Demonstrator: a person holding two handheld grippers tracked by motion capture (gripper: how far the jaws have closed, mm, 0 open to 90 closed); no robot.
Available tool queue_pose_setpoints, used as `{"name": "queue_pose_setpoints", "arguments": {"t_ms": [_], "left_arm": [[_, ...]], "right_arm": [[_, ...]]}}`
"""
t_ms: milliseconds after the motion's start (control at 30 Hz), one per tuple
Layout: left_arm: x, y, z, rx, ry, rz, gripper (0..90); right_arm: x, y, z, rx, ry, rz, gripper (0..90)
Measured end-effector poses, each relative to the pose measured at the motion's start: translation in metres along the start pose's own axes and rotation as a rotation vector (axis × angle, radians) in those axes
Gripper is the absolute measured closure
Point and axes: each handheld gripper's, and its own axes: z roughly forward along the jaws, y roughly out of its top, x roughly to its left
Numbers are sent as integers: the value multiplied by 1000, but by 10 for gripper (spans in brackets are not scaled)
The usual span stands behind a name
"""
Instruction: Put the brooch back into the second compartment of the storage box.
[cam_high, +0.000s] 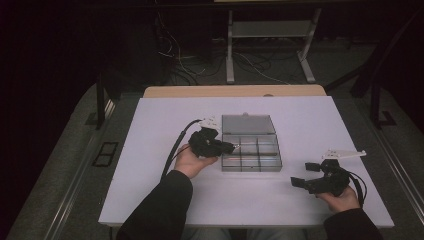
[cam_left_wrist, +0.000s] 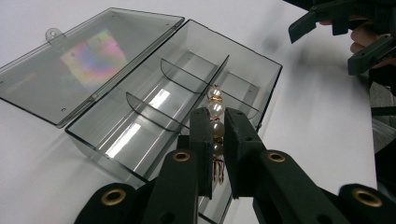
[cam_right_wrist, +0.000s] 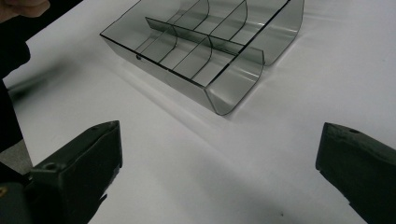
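White worktop (cam_high: 165, 200), dim room beyond. Left tongs (cam_left_wrist: 216, 135) clenched on pearl strand (cam_left_wrist: 215, 109), long axis running along the jaws, poised over clear divider box (cam_high: 251, 161) near worktop's middle. Right tongs (cam_high: 306, 175) released, idle toward the right edge, farther off.

In your left gripper view, the lower end of the pearl string (cam_left_wrist: 215, 122) disappears behind the black jaws of the left gripper (cam_left_wrist: 217, 140), so you cannot tell how long it is. The near corner of the clear box (cam_left_wrist: 140, 116) is covered by the same jaws. From the high view, the pearl string is too small to make out. In your right gripper view, the far side of the box (cam_right_wrist: 205, 51) runs off the top edge.
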Motion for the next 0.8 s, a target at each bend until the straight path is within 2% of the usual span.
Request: {"name": "queue_pose_setpoints", "arguments": {"t_ms": [367,600,800], "left_arm": [[3,1,16,3,-15,-22,809],[2,2,31,18,-34,-18,809],[-2,3,46,51,-47,-5,809]], "right_arm": [[0,0,0,5,1,3,3],[0,0,0,6,0,-6,4],[0,0,0,6,1,-8,4]]}}
